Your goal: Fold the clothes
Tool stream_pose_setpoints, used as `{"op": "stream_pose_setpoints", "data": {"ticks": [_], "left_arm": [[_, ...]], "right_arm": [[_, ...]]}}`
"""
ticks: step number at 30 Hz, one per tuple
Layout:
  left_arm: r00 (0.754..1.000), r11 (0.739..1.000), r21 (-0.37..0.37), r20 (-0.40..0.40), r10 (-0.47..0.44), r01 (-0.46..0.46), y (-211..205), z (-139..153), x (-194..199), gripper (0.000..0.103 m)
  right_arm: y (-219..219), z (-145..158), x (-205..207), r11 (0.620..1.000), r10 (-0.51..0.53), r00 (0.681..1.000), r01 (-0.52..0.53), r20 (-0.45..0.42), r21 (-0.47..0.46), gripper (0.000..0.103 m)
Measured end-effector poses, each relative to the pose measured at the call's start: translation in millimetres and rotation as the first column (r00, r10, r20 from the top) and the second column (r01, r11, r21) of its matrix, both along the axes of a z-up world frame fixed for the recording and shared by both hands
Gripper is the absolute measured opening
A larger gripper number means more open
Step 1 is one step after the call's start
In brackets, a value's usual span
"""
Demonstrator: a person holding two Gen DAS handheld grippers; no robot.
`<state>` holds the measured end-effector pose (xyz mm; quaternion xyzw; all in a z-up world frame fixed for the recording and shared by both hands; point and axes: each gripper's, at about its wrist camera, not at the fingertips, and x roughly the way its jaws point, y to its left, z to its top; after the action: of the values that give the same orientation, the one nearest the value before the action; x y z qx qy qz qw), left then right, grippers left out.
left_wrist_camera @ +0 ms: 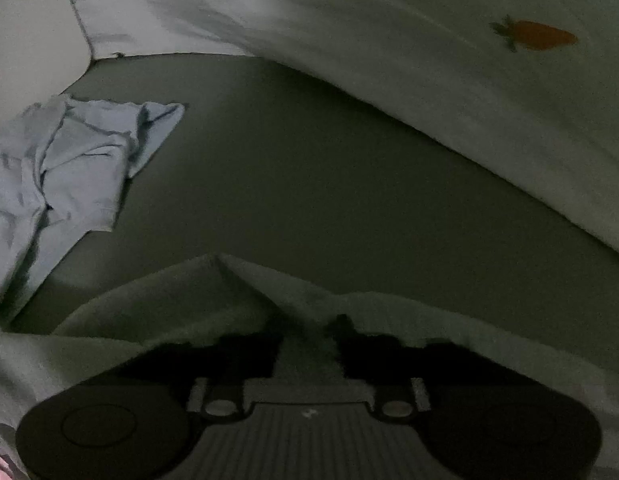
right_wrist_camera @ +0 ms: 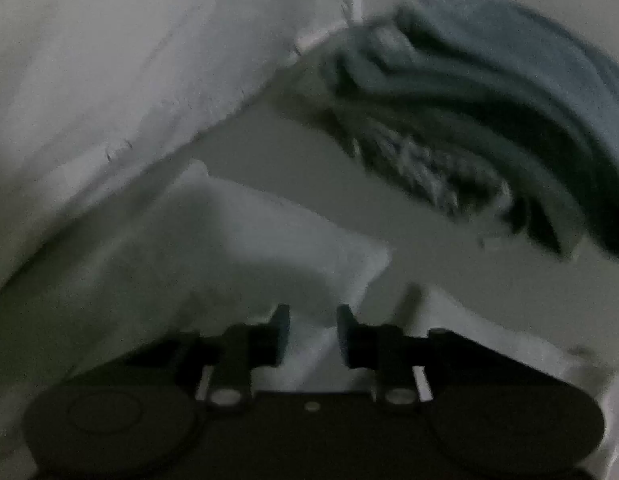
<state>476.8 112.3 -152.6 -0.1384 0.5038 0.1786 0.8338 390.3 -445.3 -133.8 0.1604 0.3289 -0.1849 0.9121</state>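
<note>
In the dim left wrist view my left gripper (left_wrist_camera: 307,340) is shut on a fold of a pale grey-white garment (left_wrist_camera: 213,300) that bunches around its fingers above a dark flat surface (left_wrist_camera: 309,180). In the right wrist view my right gripper (right_wrist_camera: 312,332) is shut on white cloth (right_wrist_camera: 269,248) that fills the gap between its fingers and spreads forward in a folded corner. The cloth in both views looks alike; I cannot tell whether it is one garment.
A crumpled light blue garment (left_wrist_camera: 61,168) lies at the left. A white sheet with a carrot print (left_wrist_camera: 543,36) rises along the far right. In the right wrist view a pile of blue-grey folded clothes (right_wrist_camera: 489,112) sits at the upper right, and white fabric (right_wrist_camera: 89,100) drapes at the left.
</note>
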Motion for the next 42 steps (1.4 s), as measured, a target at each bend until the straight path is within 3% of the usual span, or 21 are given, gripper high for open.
{"op": "stream_pose_setpoints", "data": {"ticks": [1, 3, 6, 15, 18, 20, 21, 22, 23, 27, 33, 35, 36, 39, 40, 42], "left_arm": [[1.0, 1.0, 0.007, 0.014, -0.028, 0.027, -5, 3, -4, 0.061], [0.998, 0.998, 0.017, 0.012, -0.062, 0.062, -12, 2, -4, 0.068], [0.995, 0.995, 0.029, -0.012, -0.1, 0.1, -22, -6, 0, 0.069], [0.98, 0.981, 0.044, -0.077, -0.183, 0.187, -46, -23, 11, 0.069], [0.981, 0.983, 0.035, -0.078, -0.179, 0.182, -44, -24, 13, 0.069], [0.981, 0.983, 0.038, -0.082, -0.179, 0.182, -45, -26, 14, 0.069], [0.98, 0.982, 0.039, -0.083, -0.178, 0.182, -45, -28, 15, 0.07], [0.981, 0.983, 0.041, -0.082, -0.177, 0.18, -46, -28, 16, 0.072], [0.982, 0.984, 0.042, -0.078, -0.172, 0.175, -47, -27, 17, 0.073], [0.986, 0.986, 0.041, -0.063, -0.156, 0.159, -44, -29, 24, 0.073], [0.979, 0.977, 0.069, -0.056, -0.197, 0.2, -54, -28, 32, 0.075], [0.977, 0.974, 0.083, -0.058, -0.206, 0.21, -58, -27, 32, 0.075], [0.976, 0.972, 0.093, -0.06, -0.209, 0.214, -59, -26, 31, 0.075], [0.974, 0.969, 0.104, -0.058, -0.22, 0.225, -64, -20, 26, 0.075], [0.973, 0.968, 0.103, -0.05, -0.223, 0.227, -65, -17, 22, 0.075], [0.972, 0.967, 0.097, -0.035, -0.232, 0.234, -67, -12, 13, 0.075]], "right_arm": [[0, -8, -2, 1.0, -0.005, 1.0, 0.005, -0.026, -0.001, 0.048], [0, -24, -5, 1.0, -0.016, 0.997, 0.016, -0.078, -0.002, 0.05], [0, -47, -10, 1.0, -0.03, 0.988, 0.03, -0.152, -0.005, 0.054], [17, -67, 117, 0.981, 0.191, 0.979, -0.193, -0.074, -0.024, 0.074], [13, -79, 154, 0.98, 0.177, 0.979, -0.185, -0.104, -0.078, 0.074], [10, -85, 168, 0.976, 0.191, 0.972, -0.203, -0.136, -0.079, 0.06], [9, -88, 174, 0.974, 0.199, 0.968, -0.213, -0.15, -0.081, 0.044], [12, -87, 174, 0.967, 0.22, 0.965, -0.235, -0.146, -0.099, 0.016], [15, -86, 175, 0.962, 0.238, 0.96, -0.254, -0.146, -0.104, 0.004], [12, -72, 181, 0.953, 0.227, 0.969, -0.242, -0.101, -0.183, 0.001], [-6, -59, 199, 0.955, 0.198, 0.974, -0.218, -0.112, -0.2, 0.001], [-12, -54, 205, 0.956, 0.189, 0.975, -0.209, -0.115, -0.206, 0.002], [-15, -52, 208, 0.956, 0.184, 0.976, -0.205, -0.117, -0.208, 0.009], [-24, -46, 216, 0.957, 0.17, 0.978, -0.193, -0.122, -0.217, 0.051], [-27, -44, 217, 0.957, 0.165, 0.978, -0.189, -0.124, -0.219, 0.055], [-31, -44, 173, 0.957, 0.169, 0.976, -0.196, -0.136, -0.213, 0.059]]}}
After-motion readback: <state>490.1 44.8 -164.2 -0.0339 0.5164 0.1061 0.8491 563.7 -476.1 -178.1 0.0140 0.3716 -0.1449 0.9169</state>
